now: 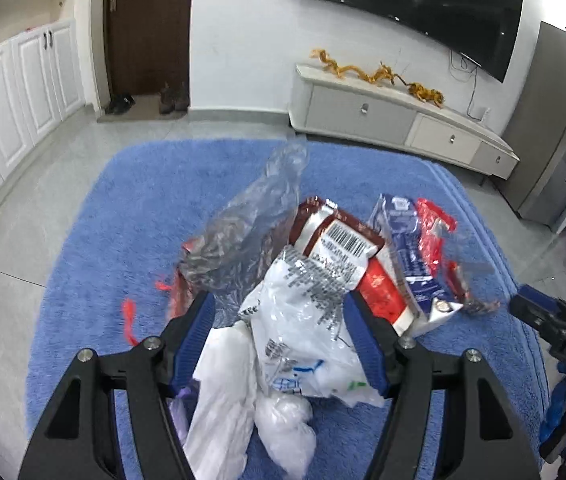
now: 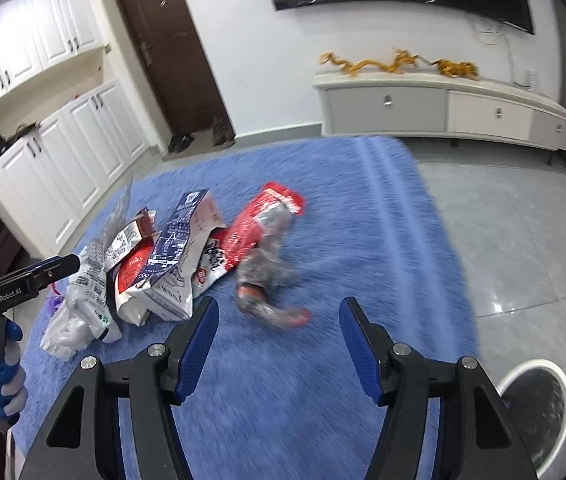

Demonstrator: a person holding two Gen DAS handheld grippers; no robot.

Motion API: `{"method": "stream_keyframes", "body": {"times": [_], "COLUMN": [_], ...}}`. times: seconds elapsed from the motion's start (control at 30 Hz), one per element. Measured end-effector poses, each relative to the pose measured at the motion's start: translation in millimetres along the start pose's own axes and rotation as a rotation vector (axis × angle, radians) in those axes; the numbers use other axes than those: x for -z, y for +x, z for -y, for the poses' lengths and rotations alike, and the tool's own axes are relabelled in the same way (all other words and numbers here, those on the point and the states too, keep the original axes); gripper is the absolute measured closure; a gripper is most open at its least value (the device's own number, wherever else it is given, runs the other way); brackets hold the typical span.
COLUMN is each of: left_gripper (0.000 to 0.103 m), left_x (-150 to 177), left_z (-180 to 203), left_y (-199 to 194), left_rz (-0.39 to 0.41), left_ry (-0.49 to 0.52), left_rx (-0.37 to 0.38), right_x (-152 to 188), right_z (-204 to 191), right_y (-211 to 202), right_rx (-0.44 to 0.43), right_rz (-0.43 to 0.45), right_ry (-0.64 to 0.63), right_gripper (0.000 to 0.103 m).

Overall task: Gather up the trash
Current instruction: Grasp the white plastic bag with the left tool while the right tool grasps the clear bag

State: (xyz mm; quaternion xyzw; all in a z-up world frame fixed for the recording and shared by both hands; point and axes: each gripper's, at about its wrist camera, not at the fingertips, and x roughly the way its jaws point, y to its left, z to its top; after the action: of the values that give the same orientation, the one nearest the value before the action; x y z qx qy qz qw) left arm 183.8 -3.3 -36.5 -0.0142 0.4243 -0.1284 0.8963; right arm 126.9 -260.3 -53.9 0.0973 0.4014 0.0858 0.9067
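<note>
A heap of trash lies on the blue rug (image 1: 95, 240). My left gripper (image 1: 279, 320) stands wide apart around a white printed plastic wrapper (image 1: 303, 320) and crumpled white tissue (image 1: 223, 408); whether the pads press it is unclear. Beyond are a clear plastic bag (image 1: 259, 216), a brown-red barcode wrapper (image 1: 339, 236) and a blue-white carton (image 1: 411, 252). My right gripper (image 2: 279, 324) is open and empty, just short of a crumpled clear-and-red wrapper (image 2: 267, 280). A red snack bag (image 2: 255, 232) and the blue-white carton (image 2: 175, 248) lie behind it.
A white-rimmed bin (image 2: 539, 412) stands on the grey tile floor at the lower right. A low TV cabinet (image 2: 443, 108) with a TV above lines the far wall. White cupboards (image 2: 63, 152) and a brown door (image 2: 171, 52) are at the left.
</note>
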Motion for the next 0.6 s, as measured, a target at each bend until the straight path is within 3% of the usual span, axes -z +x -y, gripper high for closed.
{"method": "stream_keyframes", "body": {"times": [0.17,0.4,0.6], "left_gripper": [0.038,0.038,0.039], "left_x": [-1.5,-2.8,3.9], "left_z": [-2.4,3.7,6.4], "left_y": [11.9,24.4,28.2], "left_rz": [-0.006,-0.041,-0.097], "left_ry": [0.019,0.021,0.013], "left_rx": [0.051,0.122,0.189], "right_x": [-9.1,-4.6,2.5], "right_z": [-18.2,-20.0,-11.1], "right_y": [35.6,65.0,59.4], "right_rx": [-0.004,0.031,0.006], "right_rz": [-0.036,-0.096,-0.088], "right_ry": [-0.056,-0.071,-0.046], "right_gripper": [0.044,0.063,0.077]}}
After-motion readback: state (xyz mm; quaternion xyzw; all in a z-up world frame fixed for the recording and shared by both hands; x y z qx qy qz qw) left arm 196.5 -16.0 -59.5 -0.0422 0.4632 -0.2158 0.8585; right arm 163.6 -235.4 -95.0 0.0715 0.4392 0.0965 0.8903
